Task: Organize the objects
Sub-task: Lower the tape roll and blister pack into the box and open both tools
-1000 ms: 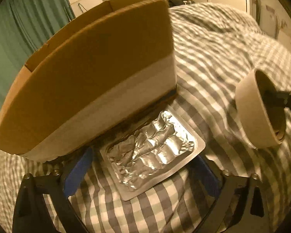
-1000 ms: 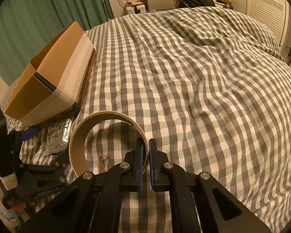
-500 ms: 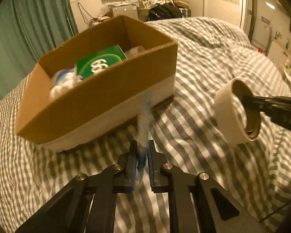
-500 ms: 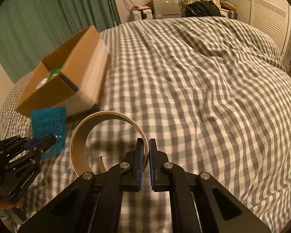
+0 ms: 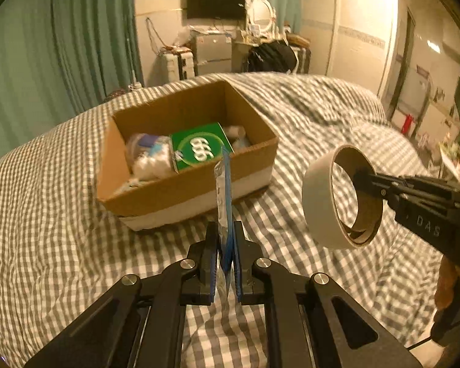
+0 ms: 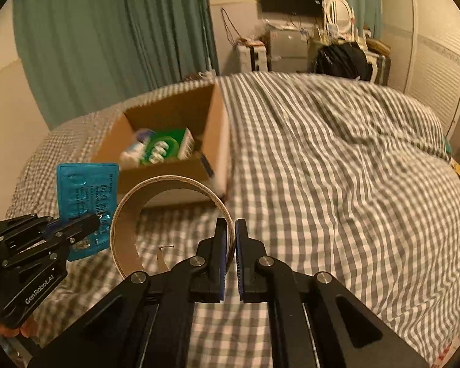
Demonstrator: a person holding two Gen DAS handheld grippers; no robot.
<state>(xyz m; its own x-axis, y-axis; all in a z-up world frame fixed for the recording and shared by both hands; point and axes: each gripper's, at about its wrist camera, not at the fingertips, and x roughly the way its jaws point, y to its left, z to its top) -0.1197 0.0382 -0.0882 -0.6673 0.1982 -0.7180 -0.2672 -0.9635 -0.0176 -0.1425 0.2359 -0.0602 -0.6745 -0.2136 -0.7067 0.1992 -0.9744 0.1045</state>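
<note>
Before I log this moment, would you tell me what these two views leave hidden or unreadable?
- Blister pack: printed text too small and blurred in the right wrist view; edge-on in the left wrist view.
- Cardboard box: its floor and lower contents are hidden by the green carton and white bundle.
- Tape roll: lower arc hidden behind the right gripper.
- Person: only a bit of hand shows, cut by the frame edge.

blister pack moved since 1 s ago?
Yes. The blister pack lay flat on the bedspread against the cardboard box; now the left gripper holds it clear, edge-on.
</note>
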